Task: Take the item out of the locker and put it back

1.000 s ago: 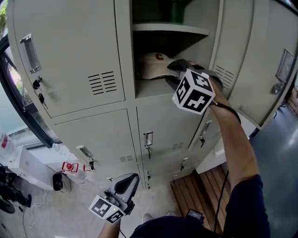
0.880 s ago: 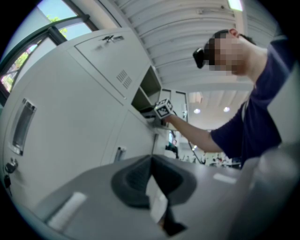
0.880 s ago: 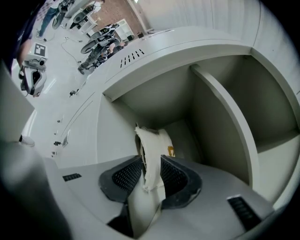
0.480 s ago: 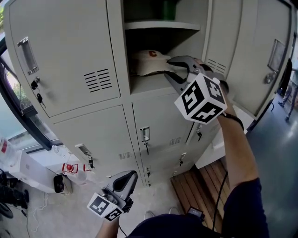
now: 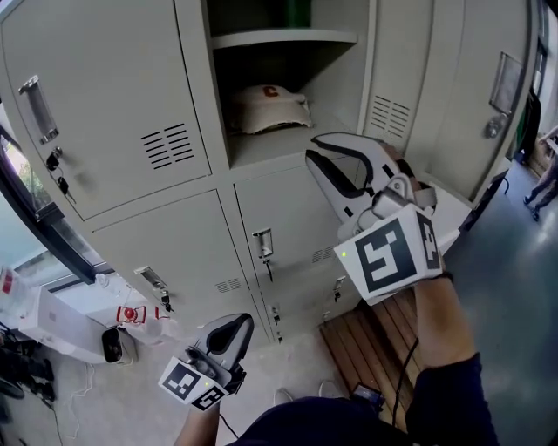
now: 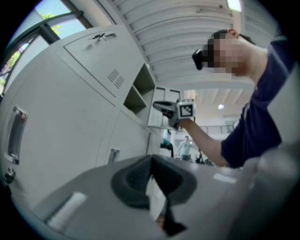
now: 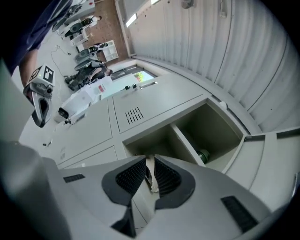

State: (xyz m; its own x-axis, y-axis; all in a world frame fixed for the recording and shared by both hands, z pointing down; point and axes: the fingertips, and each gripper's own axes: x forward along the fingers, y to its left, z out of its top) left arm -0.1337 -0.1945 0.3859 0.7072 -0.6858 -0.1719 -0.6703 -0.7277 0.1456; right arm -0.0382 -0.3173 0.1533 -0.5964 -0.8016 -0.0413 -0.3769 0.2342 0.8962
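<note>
A cream cap (image 5: 266,109) with a red letter lies on the shelf of the open locker compartment (image 5: 288,146). My right gripper (image 5: 311,152) is out in front of the locker, below and right of the cap and apart from it. Its jaws have just been closing and now stand a narrow gap apart with nothing between them; in the right gripper view (image 7: 150,164) only the locker shows through the gap. My left gripper (image 5: 235,324) hangs low near the floor, shut and empty, and points up along the locker fronts (image 6: 151,161).
A green bottle (image 5: 295,12) stands in the compartment above the cap. The open locker door (image 5: 453,96) hangs at the right. Shut doors with keys (image 5: 261,246) fill the rows below. A wooden slatted platform (image 5: 366,348) and white equipment (image 5: 52,318) lie on the floor.
My right gripper has drawn back out of the locker compartment, away from the cap and toward me, with its jaws narrower. The cap stays on the shelf. The left gripper has hardly moved.
</note>
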